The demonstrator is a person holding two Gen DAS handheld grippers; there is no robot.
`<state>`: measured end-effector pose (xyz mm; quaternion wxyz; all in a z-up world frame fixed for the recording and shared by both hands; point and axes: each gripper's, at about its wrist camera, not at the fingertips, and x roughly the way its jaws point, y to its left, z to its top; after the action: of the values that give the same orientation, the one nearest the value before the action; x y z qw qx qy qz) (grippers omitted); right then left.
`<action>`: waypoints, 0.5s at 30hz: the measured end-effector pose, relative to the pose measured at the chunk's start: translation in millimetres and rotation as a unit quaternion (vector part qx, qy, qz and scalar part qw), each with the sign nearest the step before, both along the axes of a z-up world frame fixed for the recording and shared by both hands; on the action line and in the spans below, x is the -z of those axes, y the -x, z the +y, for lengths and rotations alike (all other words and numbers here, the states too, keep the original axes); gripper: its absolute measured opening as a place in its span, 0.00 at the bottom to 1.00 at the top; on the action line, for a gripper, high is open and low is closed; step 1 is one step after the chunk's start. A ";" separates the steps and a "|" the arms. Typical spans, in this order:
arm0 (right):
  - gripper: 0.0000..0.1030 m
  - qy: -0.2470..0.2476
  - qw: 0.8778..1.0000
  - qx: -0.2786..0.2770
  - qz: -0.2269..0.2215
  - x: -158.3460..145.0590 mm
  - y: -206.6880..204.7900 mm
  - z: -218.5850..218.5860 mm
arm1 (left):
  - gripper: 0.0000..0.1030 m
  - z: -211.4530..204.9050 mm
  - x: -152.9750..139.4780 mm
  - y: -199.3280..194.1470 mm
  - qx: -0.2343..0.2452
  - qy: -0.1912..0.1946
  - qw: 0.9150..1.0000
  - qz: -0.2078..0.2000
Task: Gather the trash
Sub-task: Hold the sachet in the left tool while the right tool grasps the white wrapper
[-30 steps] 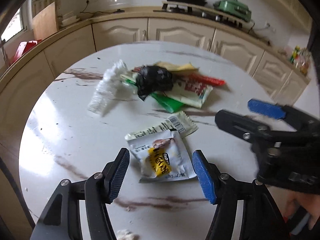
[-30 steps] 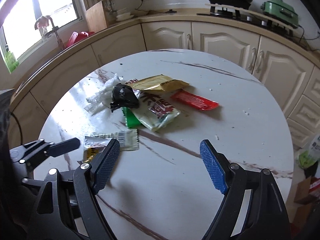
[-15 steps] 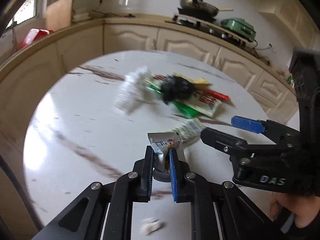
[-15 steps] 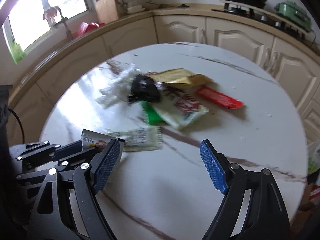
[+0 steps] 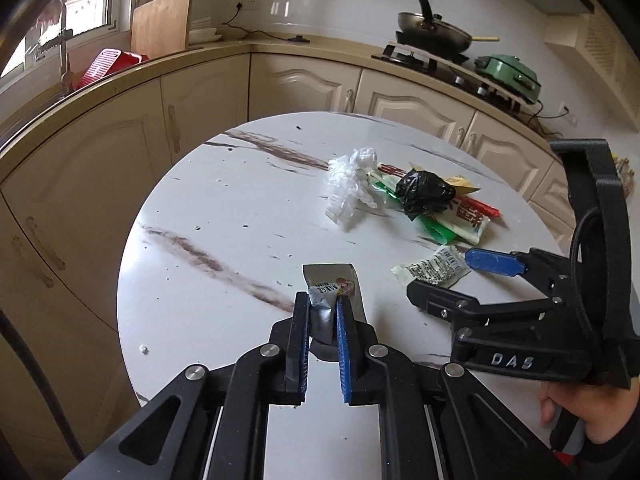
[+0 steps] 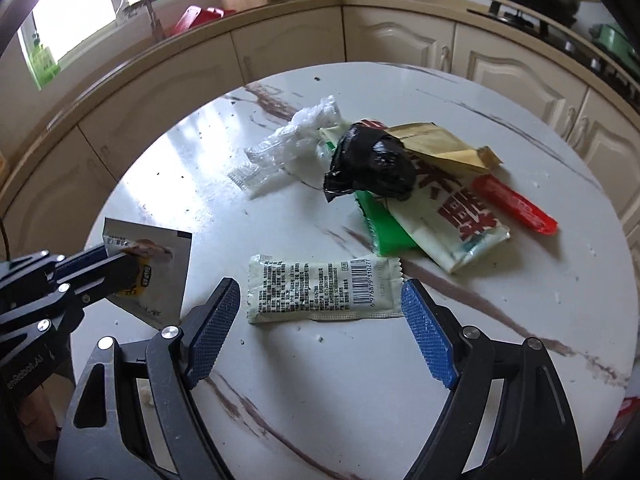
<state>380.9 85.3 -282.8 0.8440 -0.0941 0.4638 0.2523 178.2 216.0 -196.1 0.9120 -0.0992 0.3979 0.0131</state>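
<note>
The left gripper (image 5: pixel 322 312) has its jaws pinching a small white snack sachet (image 6: pixel 154 264), a flat foil-backed packet with a yellow label and a little picture near the top; it is lifted off the round marble counter (image 5: pixel 224 240) at the near left. The right gripper (image 6: pixel 320 332) hangs with its jaws spread wide, one on either side of a pale wrapper (image 6: pixel 324 290) that lies flat, printed with fine black text and a barcode. The pads do not touch it.

Farther back sits the rest of the trash, in a loose heap. I count one crumpled clear plastic wrap (image 6: pixel 292 144), one knotted black bag (image 6: pixel 372 164) on top of the pile, one green wrapper (image 6: pixel 384 228) poking out from under it, one white packet with big red characters (image 6: pixel 452 220), one gold foil packet (image 6: pixel 440 148) and one red stick wrapper (image 6: pixel 516 206) at the far right. That makes eight pieces in all: one held, seven on the counter. Small crumbs speckle the marble.
</note>
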 end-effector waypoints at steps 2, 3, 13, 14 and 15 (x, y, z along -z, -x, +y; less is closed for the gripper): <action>0.78 0.018 1.000 -0.004 -0.012 1.9 1.0 3.2 | 0.08 0.1 -0.6 -1.1 0.001 -0.001 1.000 0.000; 0.77 0.024 1.000 -0.005 -0.016 2.3 1.4 4.4 | 0.08 -0.6 0.1 -3.6 0.001 -0.001 1.000 0.000; 0.69 0.022 0.999 -0.015 -0.023 1.7 3.4 0.5 | 0.08 4.4 -1.0 -9.9 0.005 -0.006 1.000 0.004; 0.69 0.023 0.999 -0.016 -0.023 1.6 4.3 0.3 | 0.08 3.4 -1.4 -9.9 0.006 -0.008 1.000 0.005; 0.68 0.024 0.999 -0.017 -0.023 1.4 5.0 0.2 | 0.08 7.1 -0.4 -13.0 0.008 -0.008 1.000 0.006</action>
<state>375.9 85.5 -284.2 0.8477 -0.1283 0.4482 0.2532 191.2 223.1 -195.7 0.9106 -0.0888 0.4036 0.0098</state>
